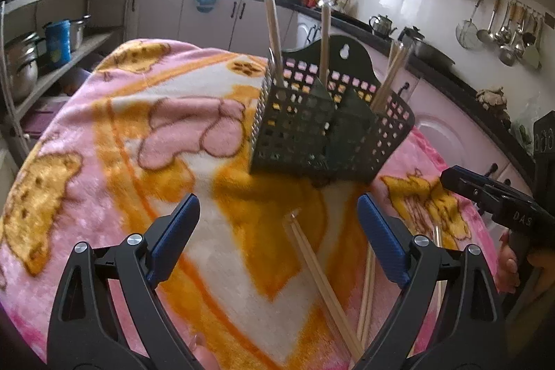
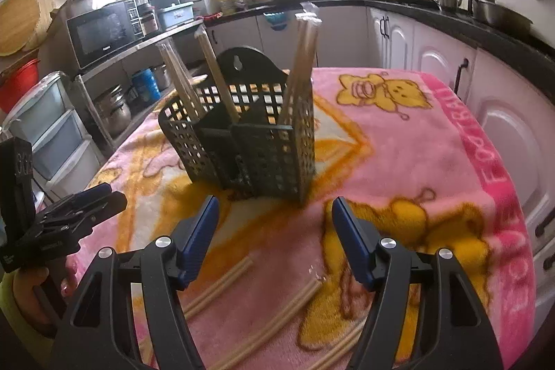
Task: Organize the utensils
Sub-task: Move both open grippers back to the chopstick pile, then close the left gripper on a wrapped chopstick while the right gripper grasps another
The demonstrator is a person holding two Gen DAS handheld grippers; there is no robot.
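While both claws gape empty, wrapped chopsticks (image 1: 322,276) lie below the left claw (image 1: 277,224).

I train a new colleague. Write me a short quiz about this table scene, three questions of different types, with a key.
1. True or false: the left gripper holds a chopstick pack.
2. How many packs stand in the caddy?
3. The packs on the blanket lie: A) behind the caddy, B) near the grippers, C) on the microwave.

Key: 1 false, both grippers open and empty; 2 three; 3 B.
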